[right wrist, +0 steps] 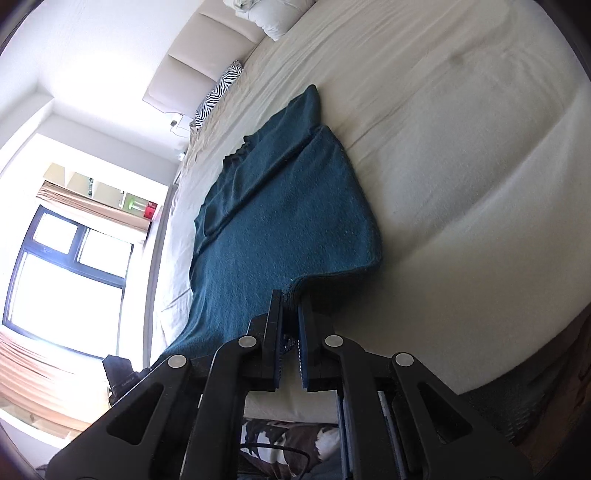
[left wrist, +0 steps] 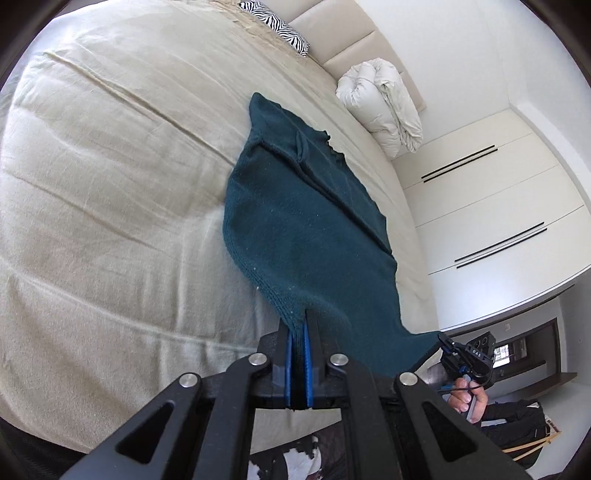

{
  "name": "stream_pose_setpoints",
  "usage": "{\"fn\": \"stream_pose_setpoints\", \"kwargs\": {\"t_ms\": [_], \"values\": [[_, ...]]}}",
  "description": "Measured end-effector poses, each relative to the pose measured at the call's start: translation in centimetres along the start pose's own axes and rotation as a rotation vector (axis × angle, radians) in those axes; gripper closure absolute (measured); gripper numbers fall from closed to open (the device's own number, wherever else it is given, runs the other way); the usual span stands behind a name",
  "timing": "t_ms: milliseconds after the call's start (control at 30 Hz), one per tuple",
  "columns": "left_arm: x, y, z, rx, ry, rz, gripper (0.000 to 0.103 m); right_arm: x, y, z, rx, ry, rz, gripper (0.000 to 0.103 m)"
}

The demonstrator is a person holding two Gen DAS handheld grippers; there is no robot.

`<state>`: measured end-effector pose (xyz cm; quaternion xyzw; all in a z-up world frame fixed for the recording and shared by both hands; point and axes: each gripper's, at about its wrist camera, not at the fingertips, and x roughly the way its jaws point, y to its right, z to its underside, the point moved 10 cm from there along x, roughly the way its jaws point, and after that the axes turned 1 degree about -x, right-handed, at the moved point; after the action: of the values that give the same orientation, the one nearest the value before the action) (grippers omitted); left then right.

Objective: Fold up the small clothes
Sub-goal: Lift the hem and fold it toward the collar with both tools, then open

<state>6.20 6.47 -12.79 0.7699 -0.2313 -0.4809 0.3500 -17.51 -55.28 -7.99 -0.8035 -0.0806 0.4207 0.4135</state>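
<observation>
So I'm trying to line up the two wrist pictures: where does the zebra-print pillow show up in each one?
Left wrist view: the zebra-print pillow sits at the top centre, at the far end of the bed against the headboard.
Right wrist view: the same pillow is upper left of centre, on edge beside the headboard.
Shared landmark: the teal sweater lies on the bed sheet, pointing toward the pillow in both.

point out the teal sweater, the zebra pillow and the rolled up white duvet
teal sweater [left wrist: 310,229]: left wrist view, middle of its flat body on the bed
zebra pillow [left wrist: 277,24]: left wrist view, centre of its striped face by the headboard
rolled white duvet [left wrist: 384,107]: left wrist view, middle of the bundle
</observation>
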Motion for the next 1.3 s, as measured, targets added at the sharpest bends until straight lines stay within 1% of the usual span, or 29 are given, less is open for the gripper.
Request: {"fn": "stream_pose_setpoints", "kwargs": {"t_ms": [133, 267, 400, 600, 700, 833, 1033, 1167, 1300], "values": [[0.0, 1.1, -3.0, -0.057, 0.053, 0.064, 0.098, 1.0, -1.6, -3.7, 0.005, 0.049, -0.041, 0.097], [0.3, 2.0, -6.1, -0.075, 0.091, 0.097, 0.098, 2.4, -3.0, -7.2, 0.003, 0.088, -0.059, 0.097], [1.0, 2.1, -9.4, -0.112, 0.117, 0.116, 0.098, 4.0, -4.0, -10.8, 0.004, 0.129, -0.064, 0.097], [3.1, 1.3, -13.9, -0.199, 0.128, 0.148, 0.098, 6.5, -5.1, -16.0, -0.013, 0.177, -0.052, 0.097], [4.5, 1.1, -16.1, -0.236, 0.130, 0.159, 0.098, 8.0, -5.5, -18.5, -0.049, 0.193, -0.017, 0.097], [6.5, 1.3, -19.1, -0.253, 0.134, 0.160, 0.098, 10.3, -5.5, -21.5, -0.067, 0.201, 0.018, 0.097], [8.9, 2.1, -23.4, -0.245, 0.145, 0.154, 0.098, 13.9, -5.3, -25.4, -0.084, 0.209, 0.056, 0.097], [10.8, 1.8, -25.8, -0.249, 0.143, 0.140, 0.098, 16.7, -4.6, -27.3, -0.085, 0.203, 0.095, 0.097], [12.9, 0.9, -27.5, -0.254, 0.132, 0.112, 0.098, 19.2, -3.6, -28.8, -0.067, 0.195, 0.118, 0.097]]}}
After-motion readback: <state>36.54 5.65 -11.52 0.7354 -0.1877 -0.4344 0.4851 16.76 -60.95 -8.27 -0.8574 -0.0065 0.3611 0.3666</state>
